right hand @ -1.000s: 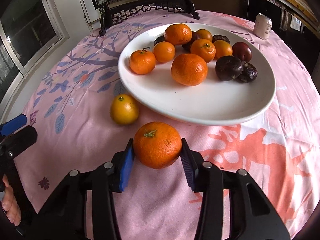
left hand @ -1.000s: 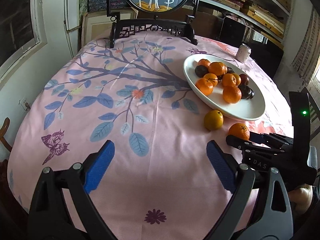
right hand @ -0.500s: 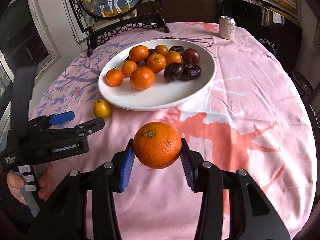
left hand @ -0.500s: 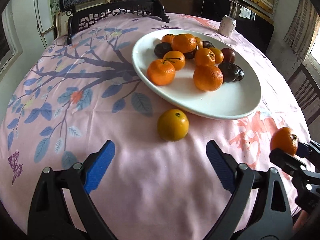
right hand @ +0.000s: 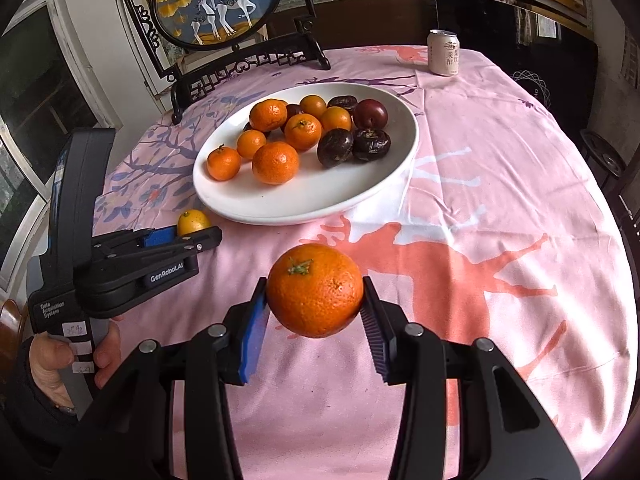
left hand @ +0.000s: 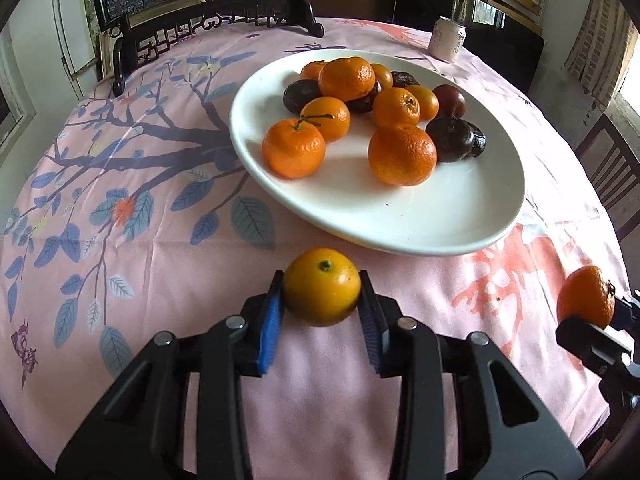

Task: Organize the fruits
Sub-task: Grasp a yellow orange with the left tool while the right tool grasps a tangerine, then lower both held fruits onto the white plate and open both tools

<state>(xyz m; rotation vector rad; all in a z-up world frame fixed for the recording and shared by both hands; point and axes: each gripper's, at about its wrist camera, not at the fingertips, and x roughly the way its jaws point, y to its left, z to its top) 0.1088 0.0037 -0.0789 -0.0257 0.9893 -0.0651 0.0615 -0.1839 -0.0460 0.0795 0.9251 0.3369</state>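
My left gripper [left hand: 322, 312] is shut on a yellow-orange citrus fruit [left hand: 322, 286] on the pink cloth just in front of the white plate [left hand: 404, 224]. My right gripper [right hand: 314, 312] is shut on an orange tangerine [right hand: 315, 290] held above the cloth, nearer than the plate [right hand: 304, 204]. The plate holds several tangerines [left hand: 402, 154] and dark plums [left hand: 450, 138]. The left gripper [right hand: 176, 240] with its yellow fruit [right hand: 193, 221] shows in the right wrist view. The right-held tangerine [left hand: 586, 302] shows at the right edge of the left wrist view.
A drink can [right hand: 443, 53] stands at the far right of the table. A dark carved stand with a round deer picture [right hand: 216, 0] stands at the back. Chairs [left hand: 612, 176] sit beyond the right table edge.
My left gripper moved forward and closed on the yellow-orange fruit. My right gripper lifted the tangerine off the cloth and drew back from the plate.
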